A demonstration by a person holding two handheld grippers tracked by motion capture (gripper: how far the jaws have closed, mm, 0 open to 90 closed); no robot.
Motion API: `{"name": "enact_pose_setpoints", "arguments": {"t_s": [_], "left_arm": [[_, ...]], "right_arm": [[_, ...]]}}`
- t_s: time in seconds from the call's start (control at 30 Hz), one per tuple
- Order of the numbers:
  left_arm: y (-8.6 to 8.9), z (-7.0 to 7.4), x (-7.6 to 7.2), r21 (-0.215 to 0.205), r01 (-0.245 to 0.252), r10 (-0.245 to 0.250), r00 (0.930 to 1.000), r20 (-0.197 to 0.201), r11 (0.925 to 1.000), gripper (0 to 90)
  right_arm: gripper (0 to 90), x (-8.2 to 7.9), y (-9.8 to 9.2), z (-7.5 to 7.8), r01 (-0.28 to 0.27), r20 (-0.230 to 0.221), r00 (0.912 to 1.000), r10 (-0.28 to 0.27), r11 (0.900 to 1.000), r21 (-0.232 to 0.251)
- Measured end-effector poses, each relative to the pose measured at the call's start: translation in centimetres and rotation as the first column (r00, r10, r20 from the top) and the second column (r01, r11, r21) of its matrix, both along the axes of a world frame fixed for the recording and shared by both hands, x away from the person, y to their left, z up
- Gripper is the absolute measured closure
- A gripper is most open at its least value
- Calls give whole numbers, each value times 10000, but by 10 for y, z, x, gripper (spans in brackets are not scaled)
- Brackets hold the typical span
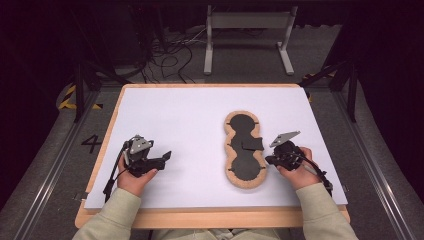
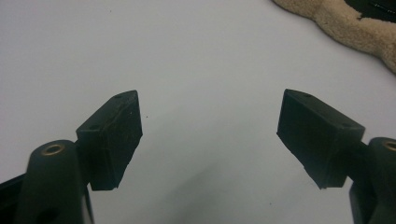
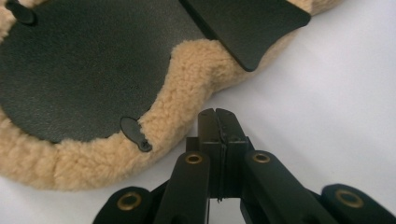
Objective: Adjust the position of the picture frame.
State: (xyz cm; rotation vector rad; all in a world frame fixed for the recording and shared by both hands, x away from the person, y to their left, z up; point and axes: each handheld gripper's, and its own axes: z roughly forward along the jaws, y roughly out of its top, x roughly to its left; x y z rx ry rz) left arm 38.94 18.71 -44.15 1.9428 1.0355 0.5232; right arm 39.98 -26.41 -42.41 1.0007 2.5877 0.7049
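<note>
Two claws work over a white sheet on the wooden desk in the high view. The left claw sits at about eight o'clock on the sheet, held in the person's left hand, its jaws spread and pointing toward three o'clock with nothing between them. The right claw sits at about four o'clock, held in the right hand, its tips just beside the right edge of the fleece-edged pad. That pad, long and lobed with a black face and tan fleece rim, lies right of the sheet's centre, running from twelve to six o'clock. A black flap sticks out at its waist toward three o'clock.

In the left gripper view, the left claw stands wide open over bare white sheet, holding nothing. The pad's fleece rim shows at one o'clock, well apart from the jaws.

In the right gripper view, the right claw is fully closed, jaw against jaw, gripping nothing. Its tips sit just beside the fleece rim, at the notch between two lobes; whether they touch it I cannot tell. A small black tab lies on the rim at ten o'clock from the tips. The flap lies at twelve o'clock.
</note>
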Motion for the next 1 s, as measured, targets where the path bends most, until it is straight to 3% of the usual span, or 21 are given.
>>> {"name": "enact_pose_setpoints", "arguments": {"t_s": [0.33,0.43,0.6,0.67,0.83,0.9,1.0], "left_arm": [[1,-1,0,47,-15,15,10000,-63,10000,225],[1,-1,0,109,-13,13,10000,-65,9999,225],[2,-1,-2,125,-112,113,9999,-70,9999,225],[2,-1,-3,137,-136,137,9999,-49,9998,224],[5,-1,-4,188,-182,184,9998,-110,9997,223],[5,-2,-5,259,-194,197,9998,-98,9995,223],[4,-1,-6,273,-157,159,9999,-52,9995,223]], "right_arm": [[900,3,1,0,149,54,9999,-149,9999,-28],[900,10,-3,4,518,254,9983,-516,9986,-60],[900,22,-8,8,809,223,9965,-811,9967,119],[900,27,-6,7,849,-50,9964,-849,9964,-27],[900,22,1,1,529,-445,9976,-538,9984,-207],[900,21,5,-3,323,-823,9960,-355,9987,-395],[900,19,13,-3,-81,-881,9961,50,9994,-342]]}}
